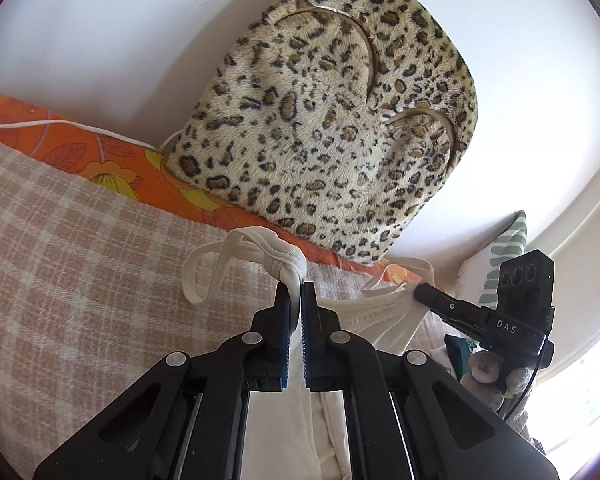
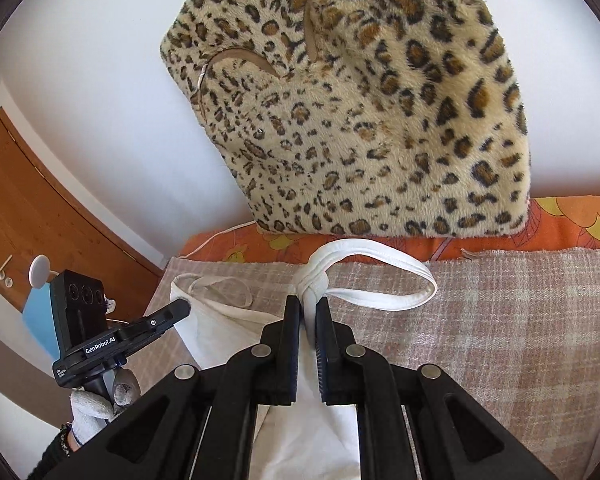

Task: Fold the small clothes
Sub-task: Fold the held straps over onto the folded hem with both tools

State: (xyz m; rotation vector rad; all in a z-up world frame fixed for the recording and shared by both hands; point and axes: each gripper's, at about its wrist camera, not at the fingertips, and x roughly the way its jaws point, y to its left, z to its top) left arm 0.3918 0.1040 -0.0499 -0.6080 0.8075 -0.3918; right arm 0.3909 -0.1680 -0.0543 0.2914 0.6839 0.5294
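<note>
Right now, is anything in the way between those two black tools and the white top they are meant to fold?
Nothing visible. The left tool and the right tool are each already clamped on a strap of the white top, which hangs between them above the checked blanket.

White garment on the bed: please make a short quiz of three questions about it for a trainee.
1. True or false: both claws are shut on the white garment.
2. What part does the right claw pinch? A) a hem B) a knotted shoulder strap C) a sleeve
3. Which patterned thing leans on the wall behind the checked blanket?

Key:
1. True; the left claw grips its strap too.
2. B
3. The leopard-print cushion.
</note>
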